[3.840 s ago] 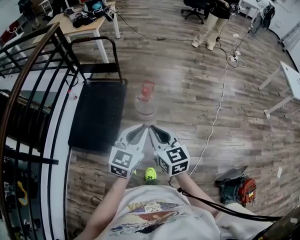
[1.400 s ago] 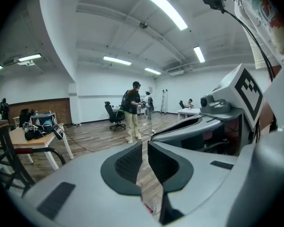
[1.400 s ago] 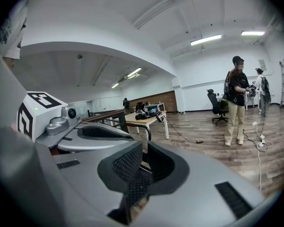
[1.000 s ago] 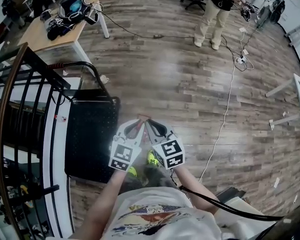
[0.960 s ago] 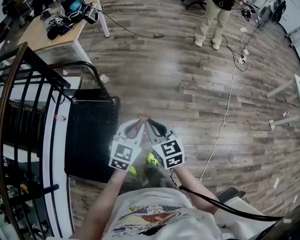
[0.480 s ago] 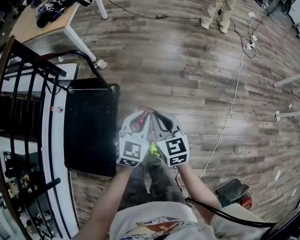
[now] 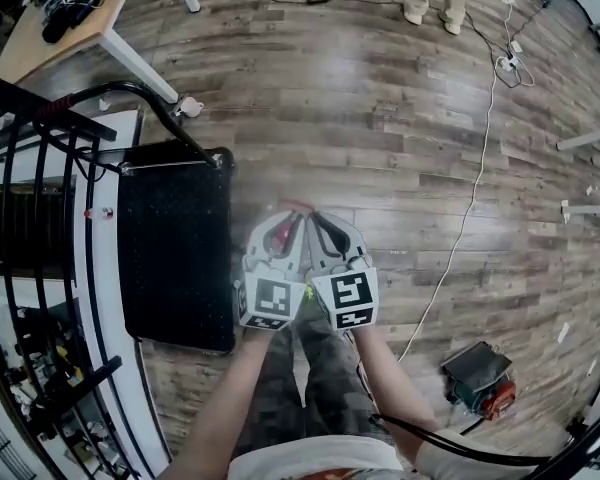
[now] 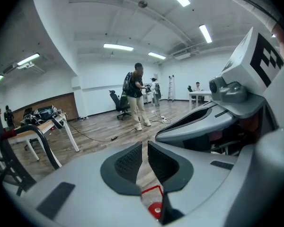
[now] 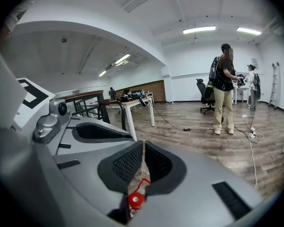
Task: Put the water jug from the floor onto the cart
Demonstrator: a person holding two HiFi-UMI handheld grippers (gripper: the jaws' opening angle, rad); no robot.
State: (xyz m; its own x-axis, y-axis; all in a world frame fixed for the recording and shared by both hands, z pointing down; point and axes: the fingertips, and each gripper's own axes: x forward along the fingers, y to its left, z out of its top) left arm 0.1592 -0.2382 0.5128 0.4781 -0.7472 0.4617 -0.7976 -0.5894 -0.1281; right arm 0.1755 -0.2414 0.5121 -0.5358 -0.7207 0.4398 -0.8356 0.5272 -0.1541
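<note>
Left hand-held gripper [image 8: 145, 148]: is holding its dark ribbed pads pressed together with nothing between them, side by side with the other gripper.
Right hand-held gripper [image 9: 143, 148]: is also showing its pads closed and empty.
Water jug with red cap and red carry handle [image 9: 136, 200]: is standing on the brown wood-plank floor [image 7: 410, 168] directly beneath both grippers. Only the cap and handle are showing; the body is hidden.
Step in hand: probably reaching down for the jug, with no grasp made yet.
Doing it well: both pairs of jaws are needing to open before meeting the handle or neck. Gripping from opposite sides should stop the jug swinging.
Black flat platform cart with curved push bar [image 7: 170, 238]: is lying just left of the jug, so a short sideways lift should do.
</note>
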